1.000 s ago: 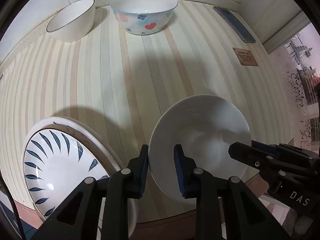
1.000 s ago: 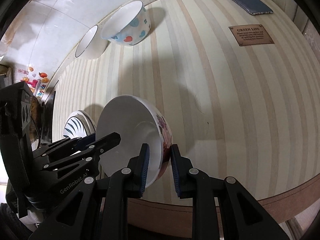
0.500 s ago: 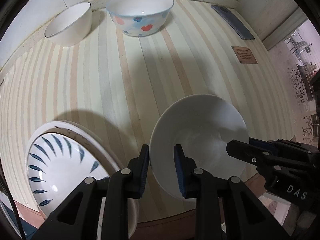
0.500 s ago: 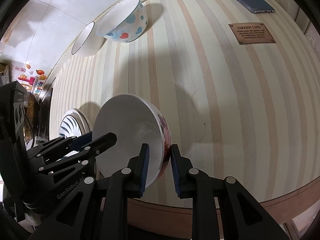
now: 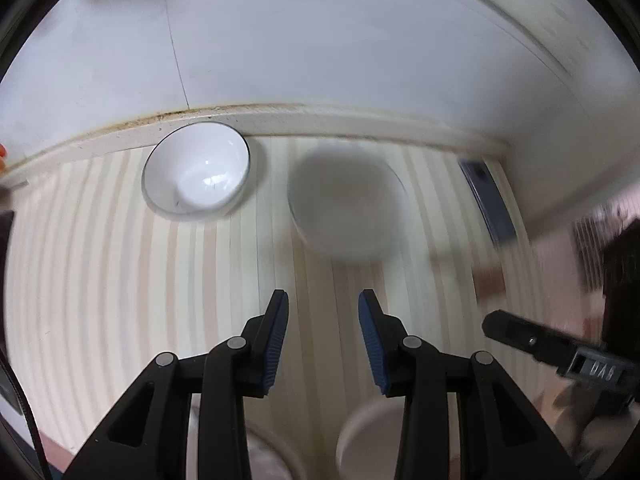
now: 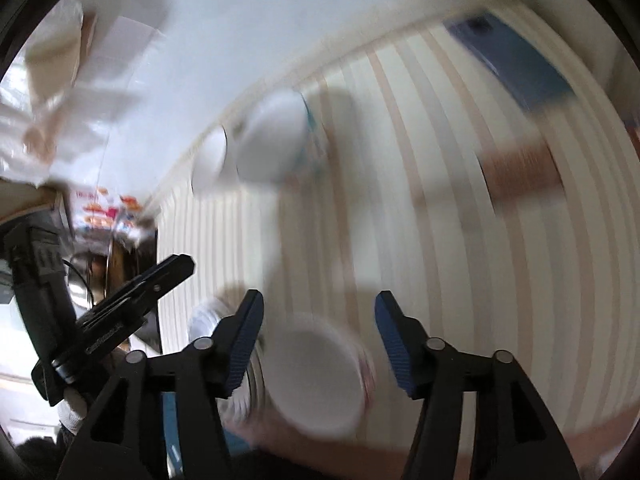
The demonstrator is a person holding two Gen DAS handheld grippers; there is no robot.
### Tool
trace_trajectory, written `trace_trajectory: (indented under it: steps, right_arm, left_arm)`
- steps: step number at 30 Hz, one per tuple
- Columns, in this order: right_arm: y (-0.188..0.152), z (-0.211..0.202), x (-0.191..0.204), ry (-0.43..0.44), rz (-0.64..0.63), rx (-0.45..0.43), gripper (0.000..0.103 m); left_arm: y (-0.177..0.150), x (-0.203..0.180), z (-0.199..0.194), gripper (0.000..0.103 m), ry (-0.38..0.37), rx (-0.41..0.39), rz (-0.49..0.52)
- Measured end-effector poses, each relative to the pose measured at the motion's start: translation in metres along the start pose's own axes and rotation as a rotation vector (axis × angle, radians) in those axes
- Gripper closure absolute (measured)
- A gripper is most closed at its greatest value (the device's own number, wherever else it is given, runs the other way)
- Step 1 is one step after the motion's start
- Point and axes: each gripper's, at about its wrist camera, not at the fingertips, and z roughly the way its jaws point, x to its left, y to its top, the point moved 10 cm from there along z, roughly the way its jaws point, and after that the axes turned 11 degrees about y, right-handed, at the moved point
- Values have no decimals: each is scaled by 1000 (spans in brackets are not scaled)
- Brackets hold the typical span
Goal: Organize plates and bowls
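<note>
My left gripper is open and empty above the striped table. My right gripper is open and empty too. The white bowl that both held sits on the table near its front edge, below and between the right fingers; its rim also shows in the left wrist view. A small white bowl and a blurred patterned bowl stand at the back by the wall. The patterned bowl and the small bowl also show in the right wrist view. The leaf plate's edge lies left of the released bowl.
A blue phone lies at the back right by the wall; it also shows in the right wrist view. A brown plaque lies on the table at right. Clutter and a dark gap lie beyond the table's left edge.
Both grippers have opened and let go of the white bowl, which now rests on the table. Both have lifted and tilted up towards the back wall, fast enough to blur the views.
</note>
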Motion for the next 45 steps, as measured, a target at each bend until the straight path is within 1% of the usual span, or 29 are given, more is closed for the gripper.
trace_trajectory:
  steps: [2, 4, 6, 7, 9, 11, 12, 13, 16, 22, 24, 27, 31, 35, 38, 42, 45]
  right_arm:
    - [35, 19, 5, 4, 4, -20, 42]
    - [64, 43, 6, -7, 7, -13, 42]
    - [88, 62, 6, -27, 4, -11, 42]
    - [93, 70, 5, -26, 7, -2, 42]
    - [105, 91, 0, -19, 40, 24, 42]
    - [110, 104, -3, -20, 46, 41, 51]
    - [112, 108, -5, -20, 47, 45, 60]
    - [114, 111, -7, -20, 50, 53, 72]
    - [117, 113, -10, -49, 35, 42, 81]
    - [115, 109, -9, -76, 14, 26, 83]
    - [114, 104, -8, -77, 8, 22, 83]
    - [111, 95, -2, -80, -3, 13, 83]
    - [99, 79, 14, -65, 2, 9, 83]
    - [73, 54, 35, -84, -32, -2, 83]
    - [55, 29, 37, -84, -38, -11, 83]
    - [23, 11, 43, -82, -30, -24, 83]
    - [-1, -4, 43, -83, -23, -21, 83]
  left_arm:
    - [26, 8, 24, 69, 10, 20, -37]
    - [42, 11, 45, 69, 16, 44, -44]
    - [47, 8, 66, 69, -13, 98, -45]
    - [48, 6, 77, 69, -22, 129, -46]
    - [50, 4, 95, 69, -39, 160, -44]
    - [50, 1, 105, 71, -57, 171, -43]
    - [51, 0, 107, 71, -64, 166, -37]
    - [51, -1, 108, 75, -60, 157, -30]
    - [49, -4, 106, 77, -34, 138, -8]
    - [50, -3, 96, 77, -17, 112, 17]
    - [51, -3, 91, 77, -24, 109, 18]
    - [48, -2, 78, 77, -45, 119, 14]
    - [39, -5, 52, 77, -57, 92, 33]
    - [21, -9, 22, 77, -73, 82, 67]
    - [6, -12, 0, 77, -92, 73, 91]
    - [-17, -19, -28, 77, -113, 48, 126]
    - [-36, -24, -42, 77, -128, 45, 149]
